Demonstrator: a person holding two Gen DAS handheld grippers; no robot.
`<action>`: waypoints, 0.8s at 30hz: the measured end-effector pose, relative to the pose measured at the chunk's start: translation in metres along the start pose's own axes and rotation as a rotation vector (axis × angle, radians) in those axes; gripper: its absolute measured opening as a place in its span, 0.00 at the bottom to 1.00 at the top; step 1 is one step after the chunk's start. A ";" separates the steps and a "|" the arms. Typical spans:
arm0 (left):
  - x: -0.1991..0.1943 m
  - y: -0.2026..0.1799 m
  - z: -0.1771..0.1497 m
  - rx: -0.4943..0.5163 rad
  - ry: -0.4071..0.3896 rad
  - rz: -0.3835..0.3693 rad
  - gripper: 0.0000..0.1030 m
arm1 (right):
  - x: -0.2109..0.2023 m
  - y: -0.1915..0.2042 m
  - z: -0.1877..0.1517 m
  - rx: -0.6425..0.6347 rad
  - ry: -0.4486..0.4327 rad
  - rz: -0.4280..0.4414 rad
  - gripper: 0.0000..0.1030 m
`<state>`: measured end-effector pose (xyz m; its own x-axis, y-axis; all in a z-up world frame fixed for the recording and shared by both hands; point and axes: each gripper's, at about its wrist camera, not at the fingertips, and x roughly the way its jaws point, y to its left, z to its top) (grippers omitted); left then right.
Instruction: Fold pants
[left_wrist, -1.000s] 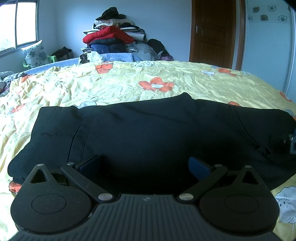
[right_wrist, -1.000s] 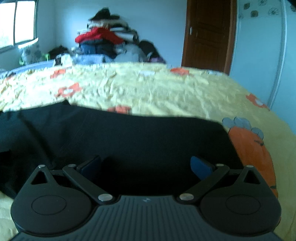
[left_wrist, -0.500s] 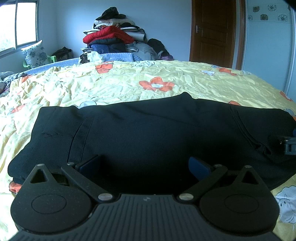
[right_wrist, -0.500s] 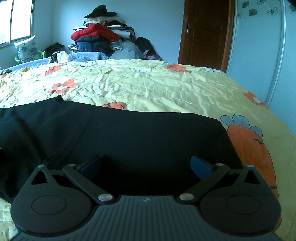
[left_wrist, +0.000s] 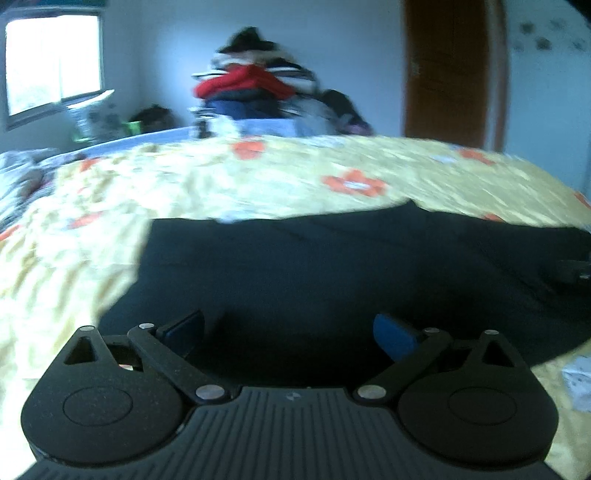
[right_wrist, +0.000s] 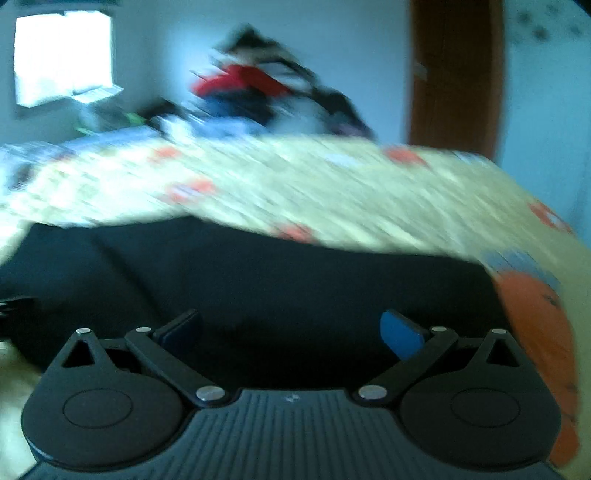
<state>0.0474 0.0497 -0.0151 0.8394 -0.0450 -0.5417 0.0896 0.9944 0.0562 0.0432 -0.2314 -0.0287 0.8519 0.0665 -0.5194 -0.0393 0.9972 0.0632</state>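
Both views blurred. Black pants lie flat across the yellow flowered bedspread. Left gripper and right gripper hover at the pants' 6 o'clock edge, fingers spread wide, pinching nothing. Clothes pile at 12 o'clock.

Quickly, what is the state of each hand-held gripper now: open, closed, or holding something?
Left hand-held gripper: open, holding nothing, above the black pants.
Right hand-held gripper: open, holding nothing, also over the pants.
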 end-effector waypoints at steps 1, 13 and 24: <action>-0.001 0.011 0.001 -0.023 0.007 0.021 0.97 | -0.005 0.014 0.005 -0.052 -0.031 0.037 1.00; -0.008 0.127 0.004 -0.244 0.080 0.206 0.98 | -0.009 0.213 0.004 -0.762 -0.183 0.214 1.00; -0.012 0.162 0.002 -0.292 0.112 0.288 0.98 | 0.012 0.300 -0.019 -0.956 -0.172 0.298 0.96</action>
<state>0.0535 0.2107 0.0023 0.7431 0.2335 -0.6272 -0.3096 0.9508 -0.0127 0.0311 0.0696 -0.0322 0.7996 0.3864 -0.4596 -0.5996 0.5547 -0.5768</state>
